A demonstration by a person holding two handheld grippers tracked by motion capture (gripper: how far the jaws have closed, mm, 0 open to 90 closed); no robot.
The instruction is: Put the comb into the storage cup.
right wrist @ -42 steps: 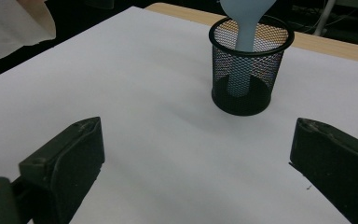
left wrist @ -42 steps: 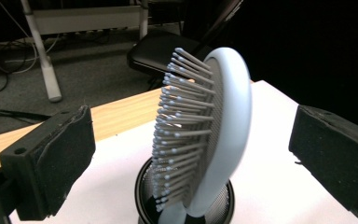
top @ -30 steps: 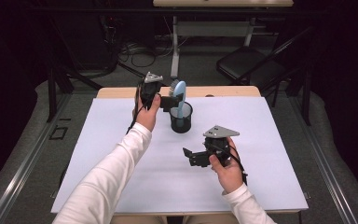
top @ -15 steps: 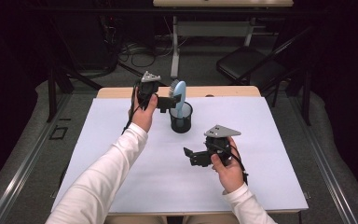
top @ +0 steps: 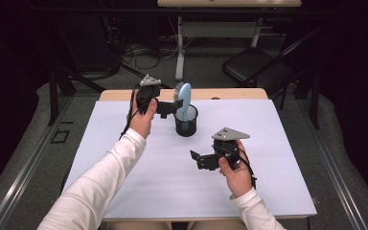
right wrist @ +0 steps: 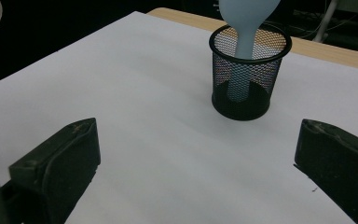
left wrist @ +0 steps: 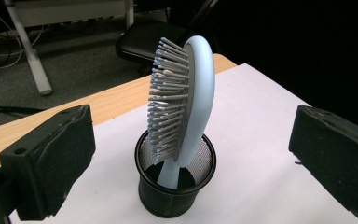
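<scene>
Standing with its handle down in a black mesh cup [left wrist: 176,186], the pale blue hairbrush [left wrist: 186,100] leans to one side, its head well above the rim. It is just ahead of the left gripper [left wrist: 189,163], between the lines of the two jaws, which stand wide apart and hold nothing. From the right gripper [right wrist: 191,163] the cup is farther ahead and a little to the right; this gripper is also fully open and empty, low over the white sheet [top: 124,143] that covers the desk [top: 220,94].

I judge the main risk to be the cup tipping over. The brush is tall and top-heavy, the cup looks light, and nothing holds the cup down. If the left gripper closes on the brush head off-centre, or pulls it sideways and not straight up, the handle could catch on the rim and drag the cup along or over. A grip on the bristles might also slip, because they bend.

The left gripper view shows the bristle side of the brush and the lean of the handle inside the cup. The right gripper view shows the smooth back and the handle through the mesh, but the head is cut off at the top. The high view shows both hands, the left gripper [top: 165,106] just beside the cup [top: 186,120] and the right gripper [top: 202,159] well apart from it.
</scene>
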